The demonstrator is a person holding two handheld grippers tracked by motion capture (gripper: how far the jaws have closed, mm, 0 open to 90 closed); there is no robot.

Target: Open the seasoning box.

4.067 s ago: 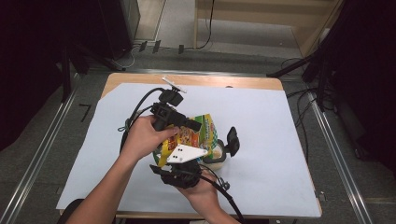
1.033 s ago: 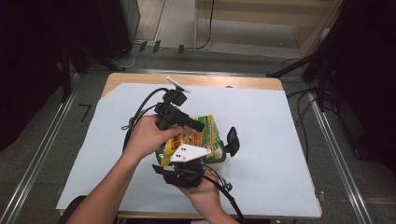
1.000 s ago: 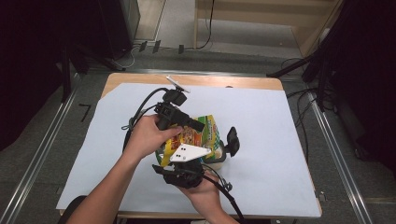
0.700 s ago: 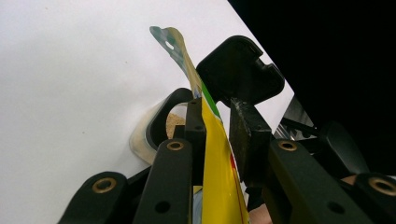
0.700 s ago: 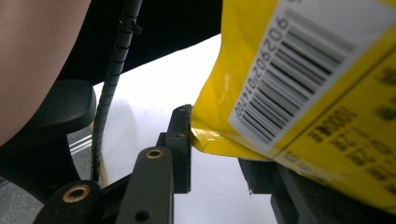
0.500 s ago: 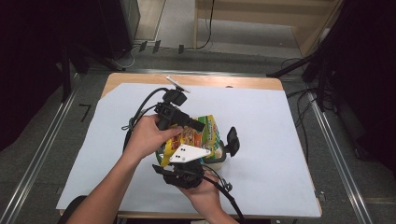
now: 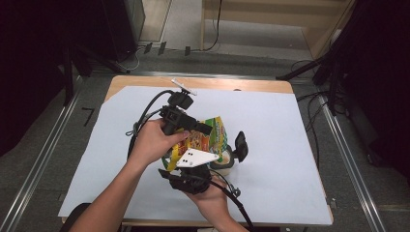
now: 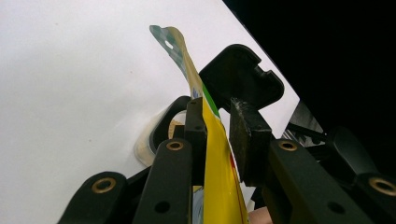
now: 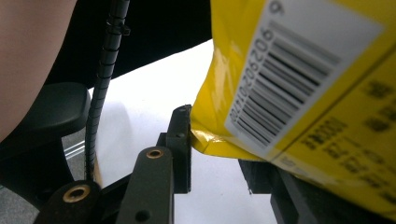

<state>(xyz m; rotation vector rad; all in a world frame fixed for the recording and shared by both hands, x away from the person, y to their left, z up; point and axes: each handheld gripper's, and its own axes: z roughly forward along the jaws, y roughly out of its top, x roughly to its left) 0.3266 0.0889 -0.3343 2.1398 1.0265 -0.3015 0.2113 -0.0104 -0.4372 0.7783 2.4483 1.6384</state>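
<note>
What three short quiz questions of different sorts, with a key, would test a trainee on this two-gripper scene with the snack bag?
1. True or false: the yellow snack bag lies flat on the white sheet, untouched.
2. Multiple choice: in the left gripper view, what stands between the jaws of the left gripper? A) a cable B) the bag's thin edge C) a spoon
3. Short answer: what printed mark shows on the bag in the right gripper view?

Key
1. False: both grippers, the right gripper too, are at the bag, which is held up.
2. B
3. A barcode on a white label.
</note>
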